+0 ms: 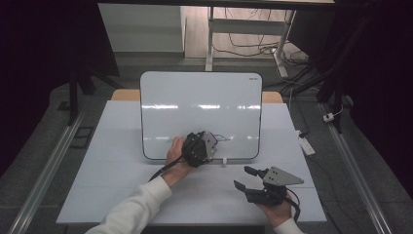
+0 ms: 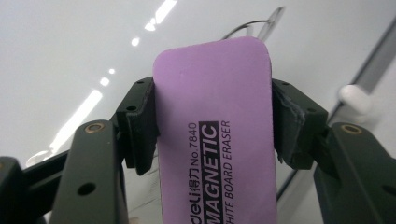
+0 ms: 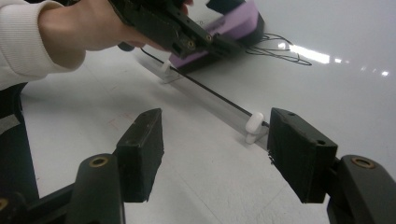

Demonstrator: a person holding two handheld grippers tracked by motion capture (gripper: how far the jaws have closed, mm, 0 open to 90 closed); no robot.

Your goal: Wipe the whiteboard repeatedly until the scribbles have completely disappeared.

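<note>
Dark curtains close in the room around a white desk (image 1: 122,161), and from the high view a whiteboard (image 1: 195,97) lies toward the desk's far edge. The left gripper (image 1: 207,145) presses a purple eraser (image 1: 211,140) onto the board near its front edge, next to a black scribble (image 1: 223,138). The right gripper (image 1: 246,178) hovers over the desk's front right corner, fingers apart and holding nothing.

From the left gripper view, the fingers (image 2: 140,126) clamp the eraser (image 2: 215,116) by its two long sides, about midway along. It looks light, with a stiff plastic back and presumably a soft felt sole; that side grip seems right, since it keeps the sole flat for wiping. The smooth sides could slip if pushed hard.

From the right gripper view, its own fingers (image 3: 301,154) stand fairly wide and empty above the board's front edge, where a small white clip (image 3: 254,125) sits, with the eraser (image 3: 233,25) and scribble (image 3: 280,51) beyond.
</note>
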